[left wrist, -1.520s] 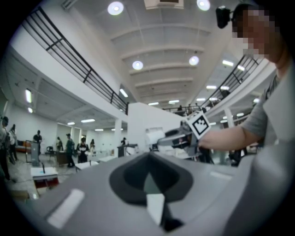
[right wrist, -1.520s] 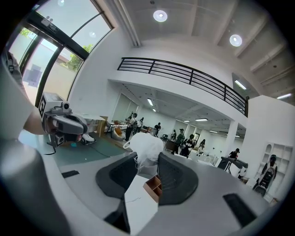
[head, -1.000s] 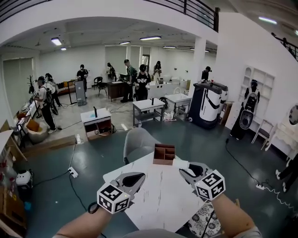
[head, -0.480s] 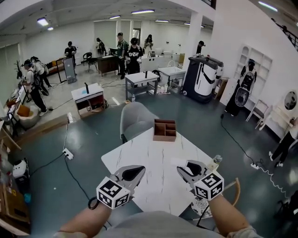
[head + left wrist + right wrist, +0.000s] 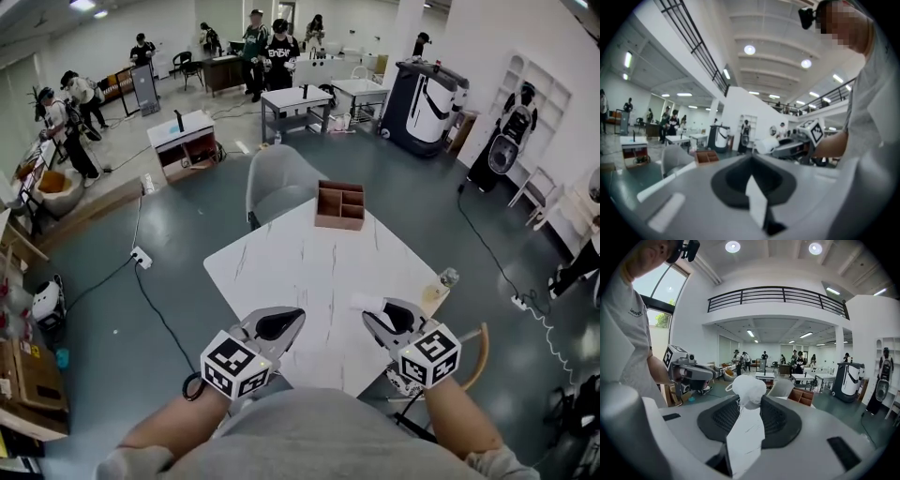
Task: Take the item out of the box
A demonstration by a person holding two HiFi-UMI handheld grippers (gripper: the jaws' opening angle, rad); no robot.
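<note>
Clamping a white, soft item point(image 5: 749, 387), the fingers point(image 5: 746, 439) of the right gripper point(image 5: 375, 307) press together on its lower end. It bulges as a rounded lump above their tips. In the right gripper view a thin loop hangs off it toward 9 o'clock. The lump is too round there to show a clear long axis. In the head view it looks slightly longer across, running roughly 9 to 3 o'clock and poking past the fingertips toward 10.

The left gripper point(image 5: 298, 314), at the right one's 9 o'clock, has its fingers together on nothing.

Both hover over the counter point(image 5: 309, 272) at its 6 o'clock edge. The box point(image 5: 339, 204) sits well apart at 12 o'clock, and its compartments look bare.

The removal itself seems done. What probably remains is setting the item down and letting go.
</note>
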